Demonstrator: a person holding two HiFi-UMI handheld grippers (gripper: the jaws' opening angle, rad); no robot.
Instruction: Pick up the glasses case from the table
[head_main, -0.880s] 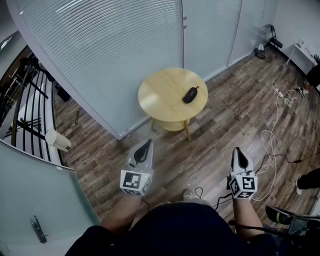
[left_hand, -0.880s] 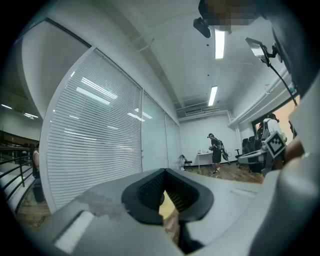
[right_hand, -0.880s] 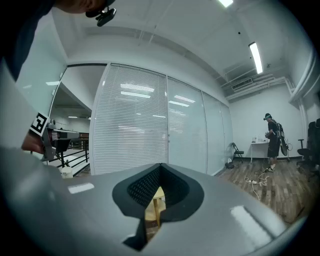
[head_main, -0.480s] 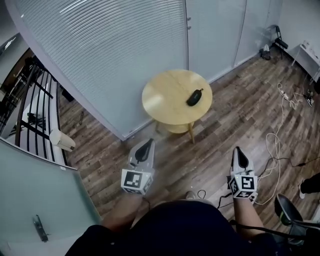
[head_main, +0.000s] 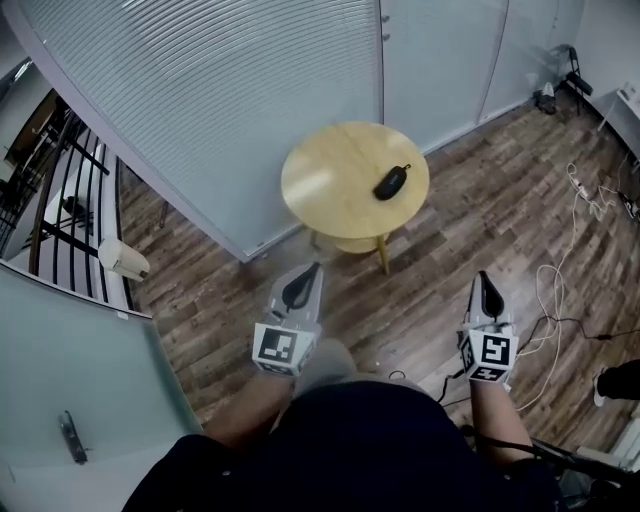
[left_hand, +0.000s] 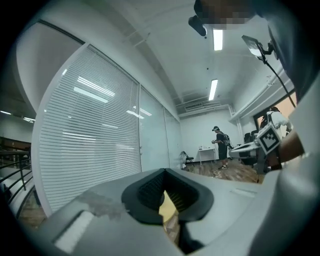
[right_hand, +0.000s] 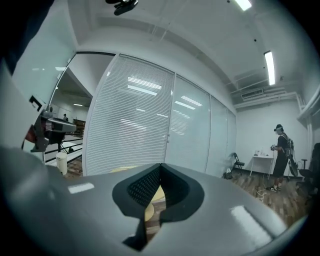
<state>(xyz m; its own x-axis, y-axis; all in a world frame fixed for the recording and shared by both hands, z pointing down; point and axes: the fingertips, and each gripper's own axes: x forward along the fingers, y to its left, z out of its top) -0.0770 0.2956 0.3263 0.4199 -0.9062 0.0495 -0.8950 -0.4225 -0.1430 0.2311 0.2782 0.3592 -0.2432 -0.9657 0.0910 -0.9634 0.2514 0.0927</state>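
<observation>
The glasses case (head_main: 391, 182), black and oval, lies on the right half of a round pale-wood table (head_main: 330, 185) by the glass wall. Both grippers are held level over the wood floor, well short of the table. My left gripper (head_main: 303, 283) points at the table's near left side and its jaws meet at the tip, holding nothing. My right gripper (head_main: 487, 285) is off to the right, also shut and empty. In the left gripper view (left_hand: 164, 172) and the right gripper view (right_hand: 160, 167), only a sliver of yellow tabletop (right_hand: 122, 169) shows; the case is hidden.
A glass wall with white blinds (head_main: 220, 90) curves behind the table. White cables (head_main: 555, 290) trail on the floor at the right. A white cylinder (head_main: 123, 260) stands by a railing at the left. A person (right_hand: 281, 157) stands far across the room.
The view has moved toward the table. The left gripper has shifted forward and to the right; the right gripper sits slightly farther forward. Both stay shut.
</observation>
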